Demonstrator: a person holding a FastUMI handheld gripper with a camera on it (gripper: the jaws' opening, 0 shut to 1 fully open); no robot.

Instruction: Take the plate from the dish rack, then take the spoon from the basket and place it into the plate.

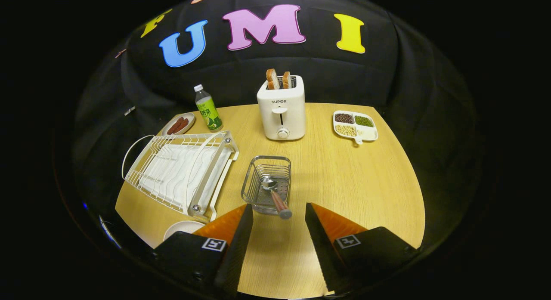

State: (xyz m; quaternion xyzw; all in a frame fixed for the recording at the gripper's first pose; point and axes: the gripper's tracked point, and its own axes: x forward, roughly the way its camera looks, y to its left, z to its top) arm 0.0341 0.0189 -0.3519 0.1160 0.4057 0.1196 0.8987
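A metal wire basket (267,184) stands on the wooden table just ahead of my fingers. A spoon (275,196) with a steel bowl and a brown wooden handle leans in it, its handle end poking over the near rim toward me. My gripper (279,211) is open, the handle end sitting in the gap between the two fingertips without touching them. A white plate (183,229) lies flat on the table beside my left finger, partly hidden by it. The white dish rack (181,171) stands to the left of the basket with nothing in it.
A white toaster (282,108) with two bread slices stands beyond the basket. A green-labelled bottle (208,108) and a small dish of sausages (178,124) sit behind the rack. A divided white dish of beans (355,125) is at the far right.
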